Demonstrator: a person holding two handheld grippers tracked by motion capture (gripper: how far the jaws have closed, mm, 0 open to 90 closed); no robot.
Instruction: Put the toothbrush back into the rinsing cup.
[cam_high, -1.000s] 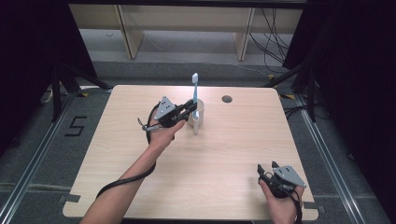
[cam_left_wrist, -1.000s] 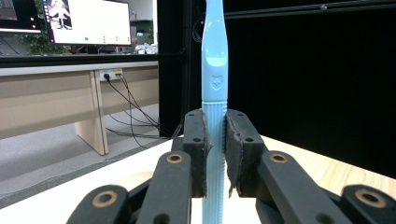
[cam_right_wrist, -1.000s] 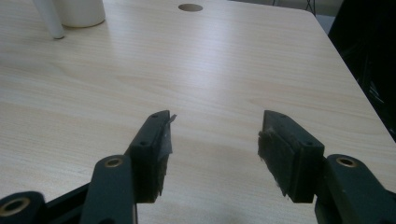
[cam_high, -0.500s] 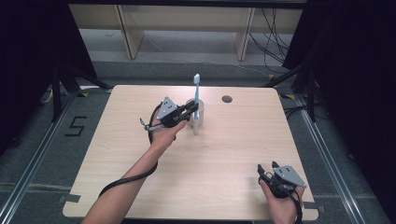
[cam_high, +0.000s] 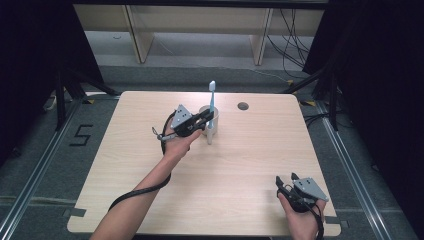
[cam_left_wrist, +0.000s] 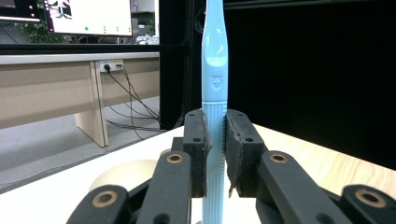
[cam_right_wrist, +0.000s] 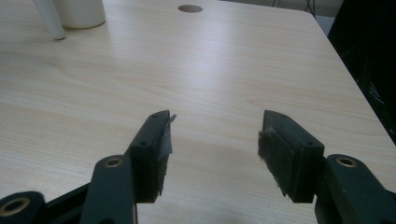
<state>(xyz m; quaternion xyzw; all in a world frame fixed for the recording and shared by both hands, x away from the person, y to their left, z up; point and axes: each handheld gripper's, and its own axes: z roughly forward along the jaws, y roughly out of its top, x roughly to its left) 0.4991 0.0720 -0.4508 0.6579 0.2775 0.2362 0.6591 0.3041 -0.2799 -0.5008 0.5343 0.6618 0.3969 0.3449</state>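
A person's left gripper (cam_high: 202, 119) is clamping a slim pale-blue plastic toothbrush (cam_high: 211, 107) upright beside a small cream-coloured round cup (cam_high: 208, 111) near the far middle of the light wooden table (cam_high: 250, 165), its white lower end pointing down towards the tabletop just in front of the cup. In the left gripper view, the 2 black padded jaws are pressing on the ribbed part of the toothbrush (cam_left_wrist: 214, 121), a sensible place to hold, since the smooth glossy neck above would probably be slipping. The brush is looking light and stiff, long and narrow, so it is likely to be pivoting in the grip if knocked against the cup's rim. The cup is appearing matt and light, and could be tipping easily. At the near right corner, the right gripper (cam_high: 288, 181) is resting in the person's hand with its jaws spread wide and holding nothing, its worn dark pads (cam_right_wrist: 273, 151) facing bare wood grain. A round cable hole (cam_high: 243, 106) is sitting beyond the cup.
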